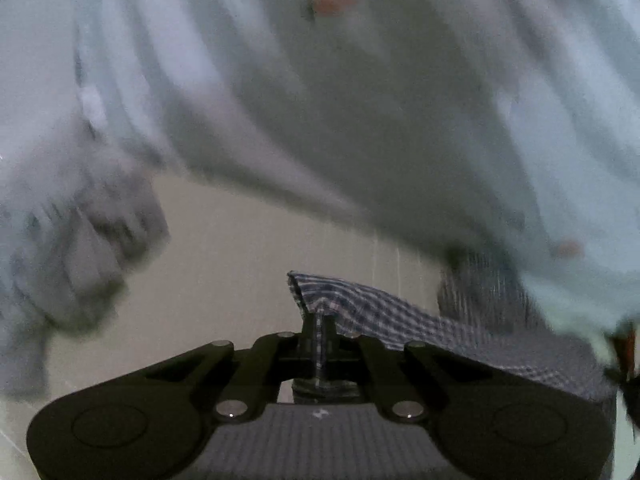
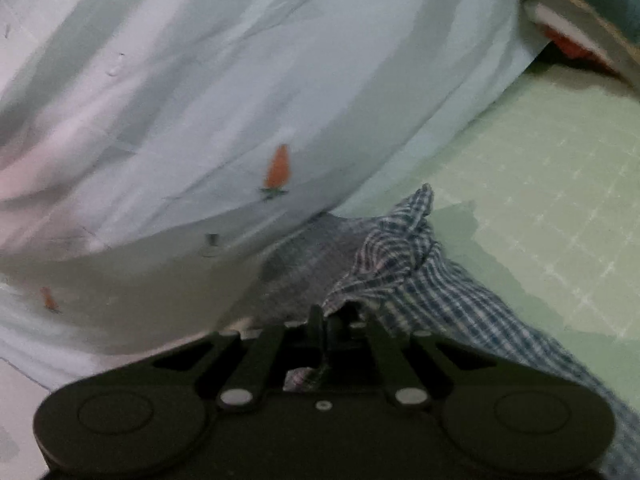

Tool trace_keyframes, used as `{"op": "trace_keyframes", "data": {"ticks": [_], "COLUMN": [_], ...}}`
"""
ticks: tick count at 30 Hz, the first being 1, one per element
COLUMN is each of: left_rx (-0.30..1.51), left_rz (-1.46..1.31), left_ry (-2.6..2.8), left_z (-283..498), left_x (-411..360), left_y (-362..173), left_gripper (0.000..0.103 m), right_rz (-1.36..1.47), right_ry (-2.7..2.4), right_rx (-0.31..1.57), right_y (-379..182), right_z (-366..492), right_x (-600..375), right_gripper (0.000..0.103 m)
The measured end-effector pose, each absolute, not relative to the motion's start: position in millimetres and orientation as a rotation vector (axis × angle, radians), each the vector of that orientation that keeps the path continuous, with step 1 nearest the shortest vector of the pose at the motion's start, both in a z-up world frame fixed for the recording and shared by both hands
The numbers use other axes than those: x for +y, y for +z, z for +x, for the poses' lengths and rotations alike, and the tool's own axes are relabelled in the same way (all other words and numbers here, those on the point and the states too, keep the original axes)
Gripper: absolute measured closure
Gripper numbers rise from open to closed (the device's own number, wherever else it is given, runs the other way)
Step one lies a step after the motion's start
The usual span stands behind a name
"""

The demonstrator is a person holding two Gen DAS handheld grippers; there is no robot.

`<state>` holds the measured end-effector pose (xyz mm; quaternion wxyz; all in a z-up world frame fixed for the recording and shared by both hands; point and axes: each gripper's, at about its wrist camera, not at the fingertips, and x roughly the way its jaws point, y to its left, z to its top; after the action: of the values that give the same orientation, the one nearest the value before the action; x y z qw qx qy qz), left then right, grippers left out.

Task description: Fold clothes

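A blue-and-white checked cloth (image 1: 360, 304) is pinched in my left gripper (image 1: 319, 330), which is shut on its edge; the cloth stretches off to the right. In the right wrist view the same checked cloth (image 2: 404, 256) bunches up just ahead of my right gripper (image 2: 325, 320), which is shut on another part of it. A pale blue garment with orange carrot prints (image 2: 224, 112) hangs or lies behind the cloth and fills most of both views; in the left wrist view this pale garment (image 1: 320, 100) is blurred.
A light green mat with a white grid (image 2: 552, 184) lies at the right. A pile of other fabrics, teal, white and orange (image 2: 576, 28), sits at the far right top. A pale surface (image 1: 224, 264) shows under the left gripper.
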<state>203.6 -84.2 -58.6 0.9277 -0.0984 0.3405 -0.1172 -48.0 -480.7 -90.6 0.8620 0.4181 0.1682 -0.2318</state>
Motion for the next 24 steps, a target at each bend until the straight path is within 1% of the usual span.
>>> {"op": "trace_keyframes", "data": {"ticks": [2,3,4,5,6,7,9,11,12,13,14,16,19,23,24], "left_rx": [0.683,0.683,0.706,0.742,0.784,0.827,0.889,0.912,0.924,0.936,0.949,0.974,1.003,1.009,1.010], "left_rz": [-0.161,-0.135,-0.127,-0.128,-0.144,-0.168,-0.205,-0.192,-0.182,-0.174,-0.168,-0.159,-0.145,-0.130,-0.126], "left_ry": [-0.196,-0.174,-0.155,-0.138,-0.128,-0.123,-0.100,-0.075,-0.069,-0.067,-0.068,-0.071,-0.075,-0.087,-0.090], "left_z": [207,209,213,216,220,223,224,220,221,222,222,221,218,210,208], "left_x": [-82,-81,-79,-76,-72,-67,-60,-60,-58,-56,-55,-55,-58,-63,-64], "left_y": [-63,-67,-76,-86,-97,-105,-118,-125,-128,-132,-134,-139,-146,-146,-146], "left_gripper": [0.101,0.101,0.101,0.101,0.100,0.098,0.092,0.082,0.070,0.061,0.059,0.053,0.052,0.051,0.048], "right_rz": [0.861,0.847,0.852,0.857,0.863,0.867,0.847,0.823,0.812,0.801,0.790,0.782,0.723,0.586,0.554], "right_ry": [-0.454,-0.441,-0.435,-0.429,-0.441,-0.453,-0.453,-0.463,-0.471,-0.480,-0.489,-0.528,-0.612,-0.701,-0.720], "right_rx": [0.402,0.441,0.496,0.550,0.583,0.615,0.622,0.618,0.612,0.605,0.598,0.567,0.571,0.622,0.634], "right_y": [-97,-103,-111,-119,-124,-129,-126,-120,-116,-112,-109,-104,-101,-109,-111], "right_z": [-36,-29,-23,-17,-16,-16,-21,-32,-39,-47,-54,-71,-93,-107,-110], "right_x": [-475,-472,-470,-467,-464,-462,-457,-455,-455,-455,-454,-458,-460,-447,-444], "right_gripper": [0.099,0.091,0.088,0.076,0.066,0.065,0.054,0.042,0.036,0.033,0.029,0.027,0.027,0.027,0.026]}}
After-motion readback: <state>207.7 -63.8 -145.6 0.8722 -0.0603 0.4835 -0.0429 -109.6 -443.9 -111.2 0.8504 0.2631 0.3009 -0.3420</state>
